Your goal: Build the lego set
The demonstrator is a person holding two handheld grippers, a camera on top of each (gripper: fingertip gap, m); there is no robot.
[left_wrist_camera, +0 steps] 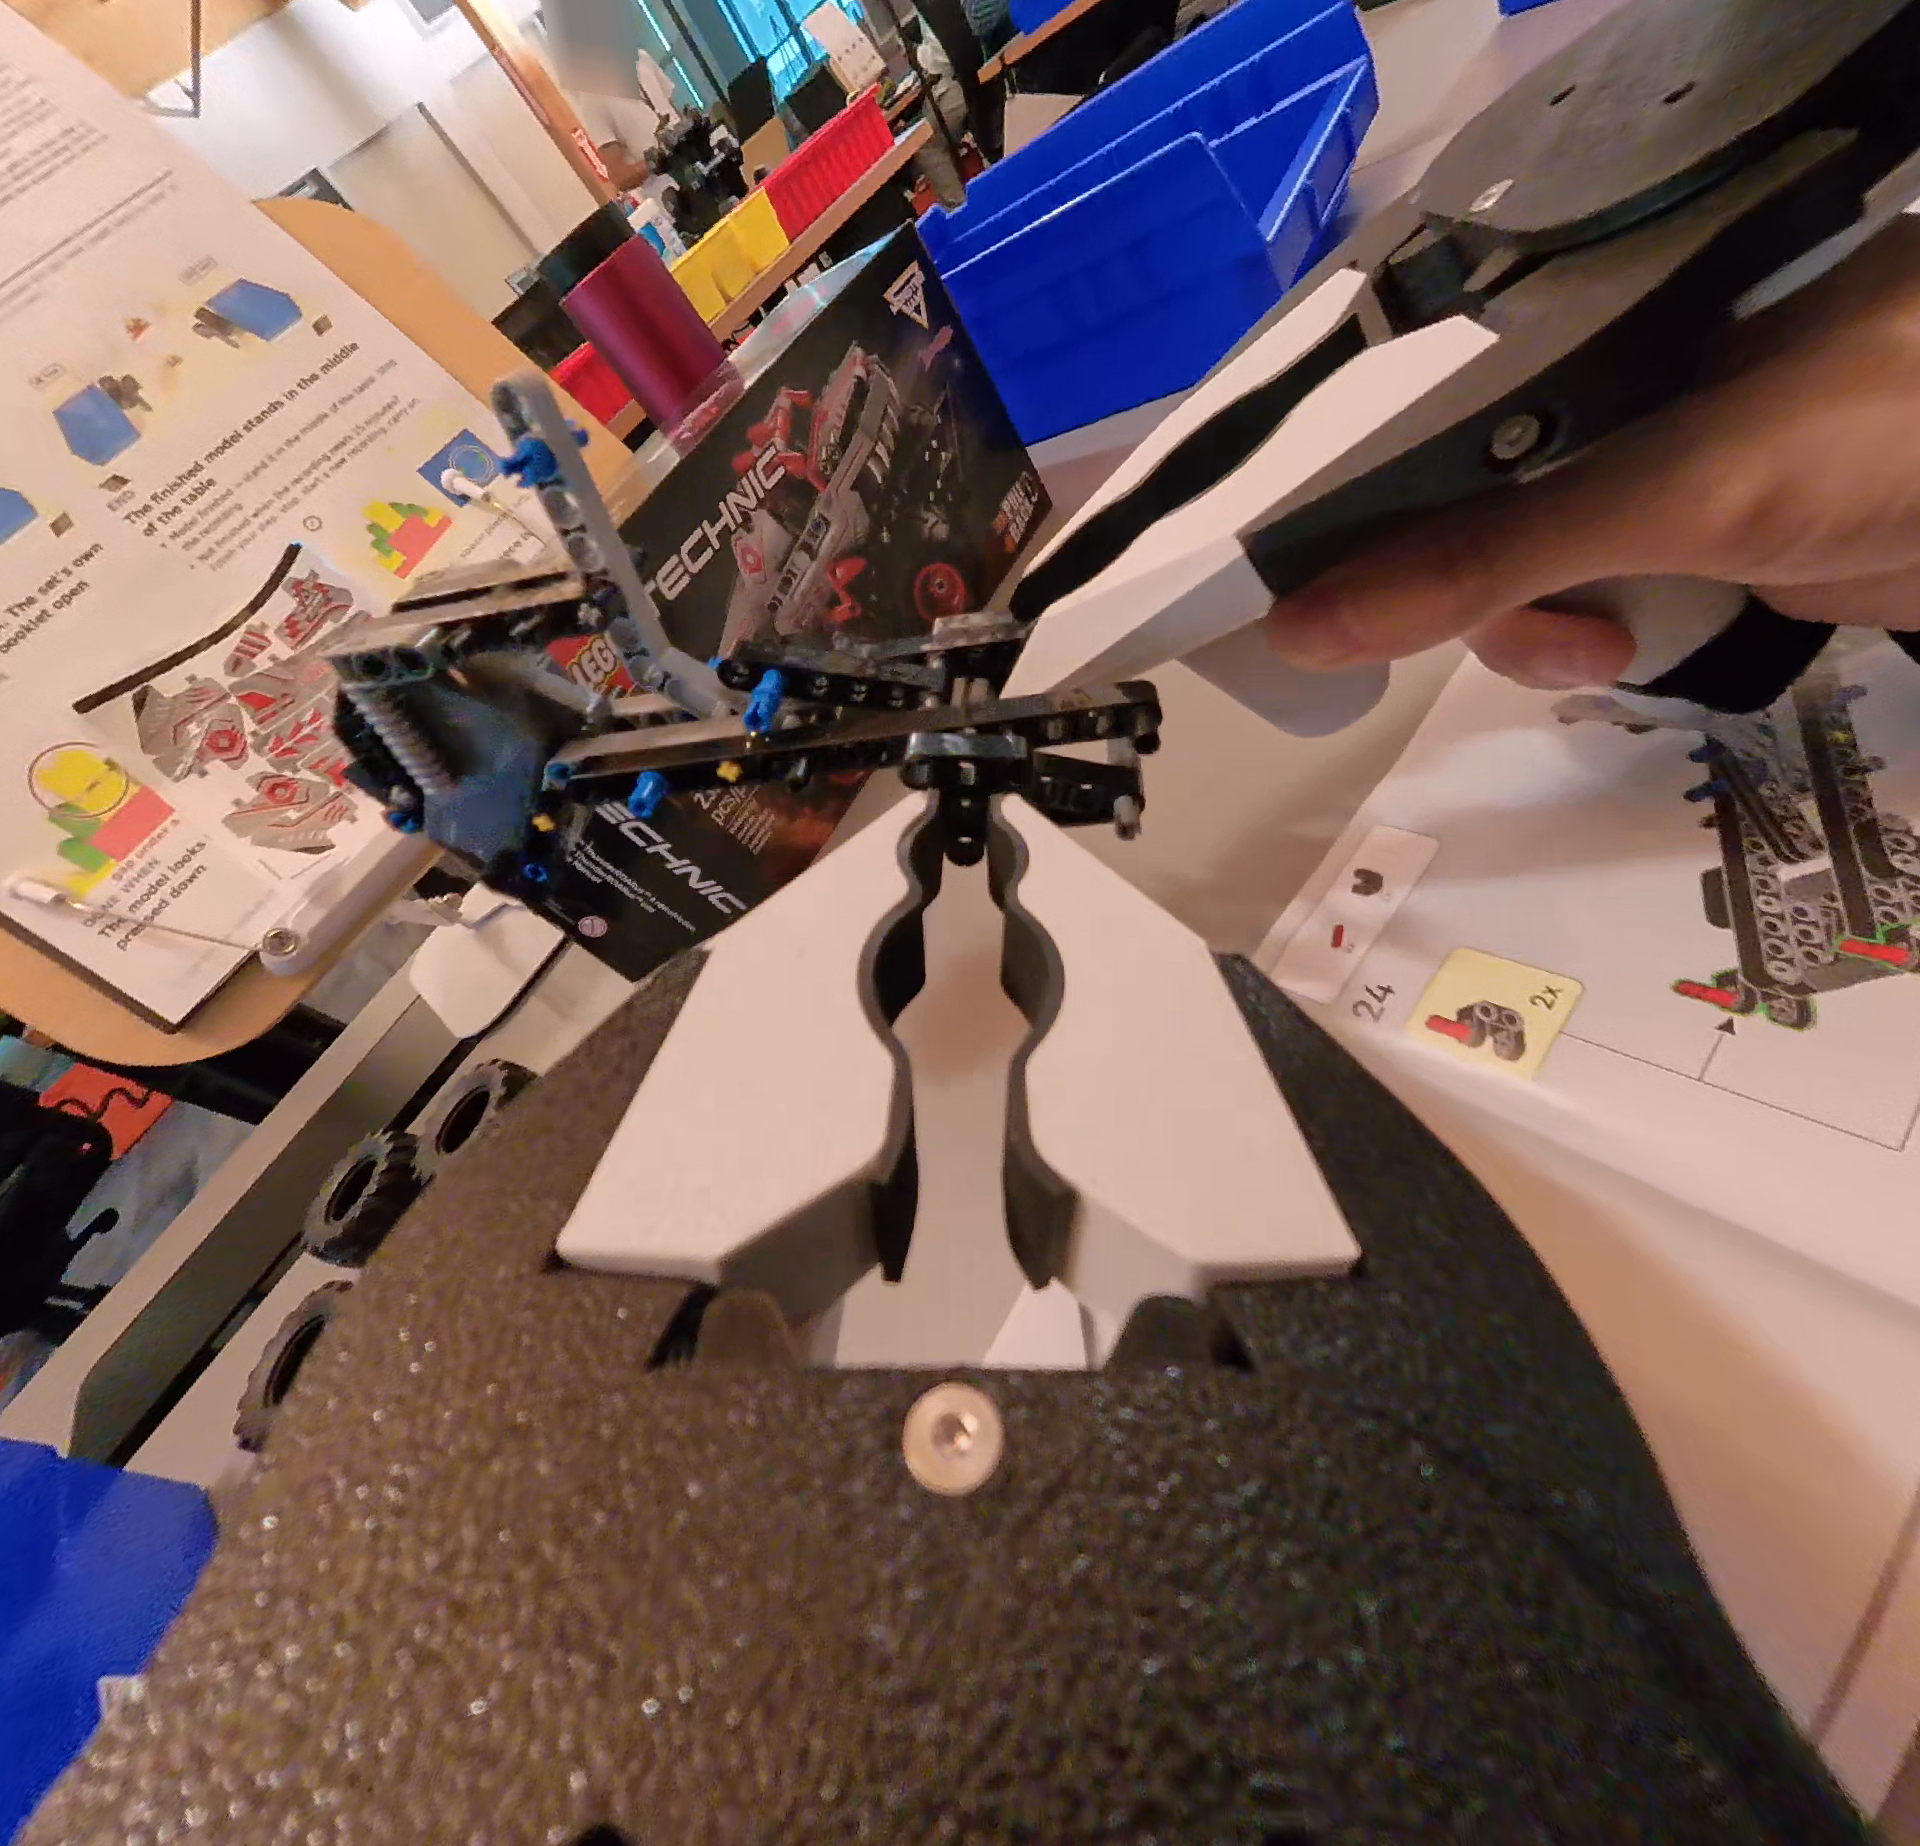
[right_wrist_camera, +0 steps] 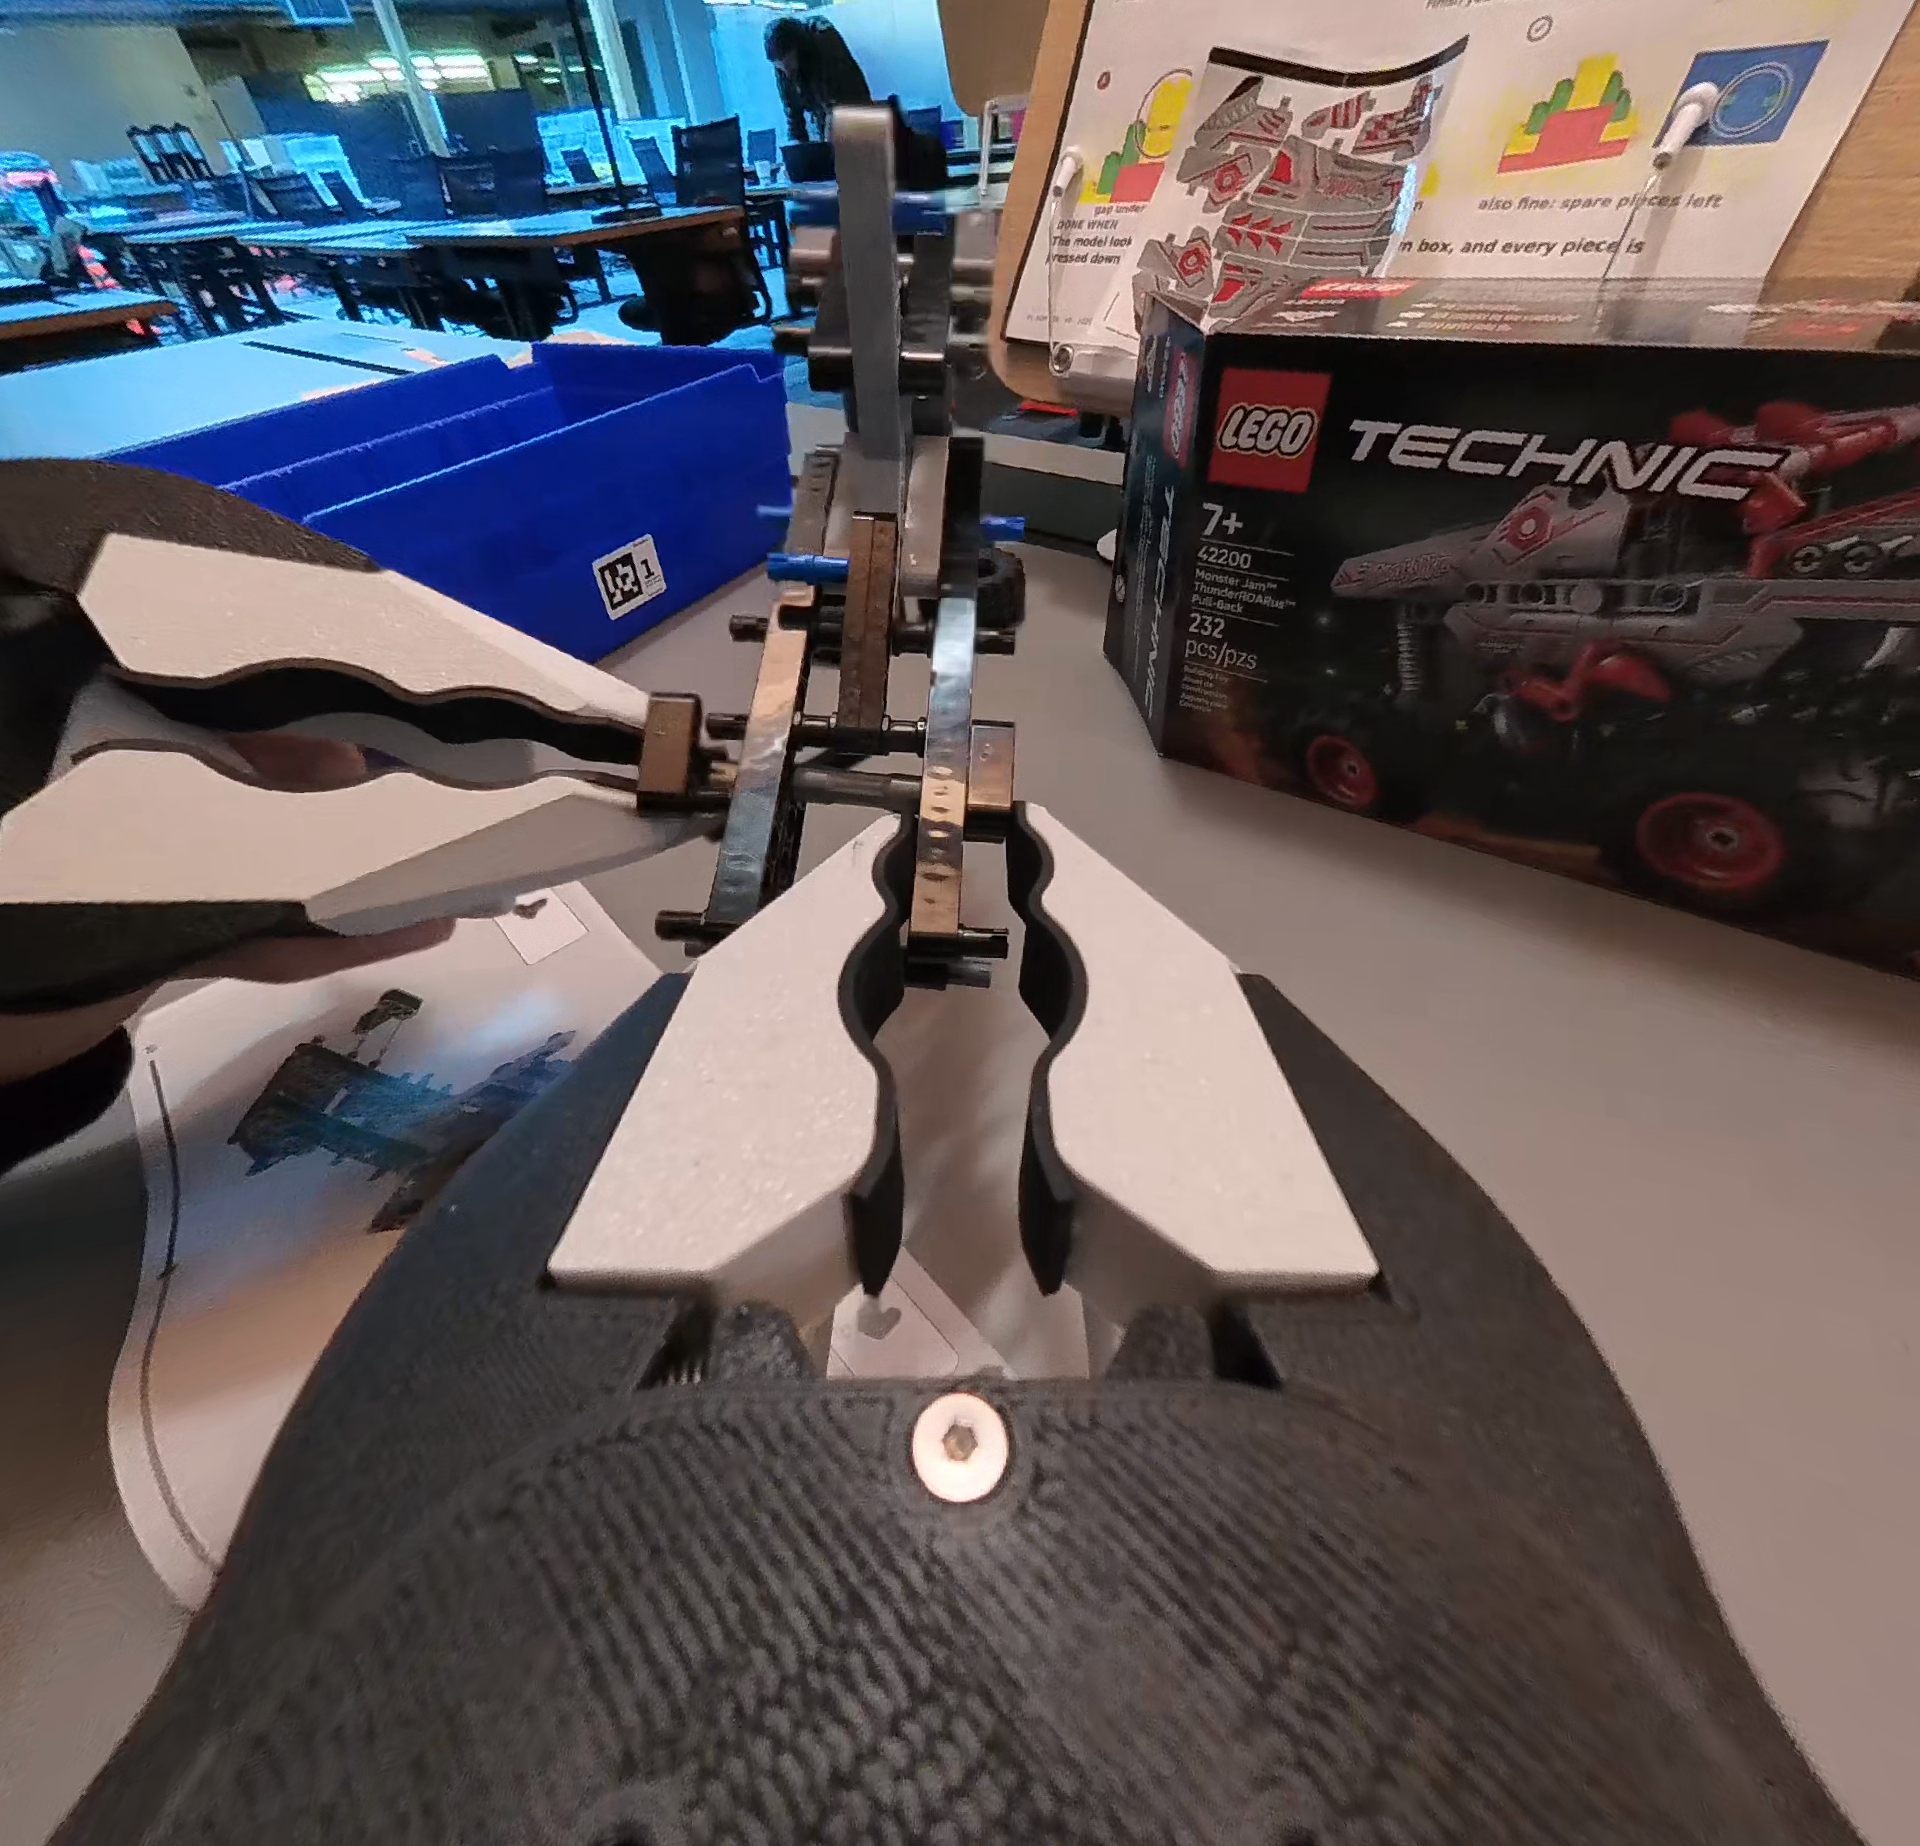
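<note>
A half-built black Technic chassis (left_wrist_camera: 831,731) with blue pins and a tall grey beam is held in the air between both grippers. It also shows in the right wrist view (right_wrist_camera: 883,591). My left gripper (left_wrist_camera: 961,835) is shut on a small black connector (left_wrist_camera: 964,809) that sits against the chassis side. In the right wrist view the left gripper (right_wrist_camera: 681,757) comes in from the left. My right gripper (right_wrist_camera: 961,825) is shut on a black beam at the chassis's near end. In the left wrist view the right gripper (left_wrist_camera: 1023,627) reaches in from the upper right.
The set's box (right_wrist_camera: 1507,601) stands at the right, a board with printed sheets (right_wrist_camera: 1455,134) behind it. A blue bin (right_wrist_camera: 499,487) sits at the back left. The open booklet (left_wrist_camera: 1558,965) lies below the grippers. Black tyres (left_wrist_camera: 358,1199) lie on the table at the left.
</note>
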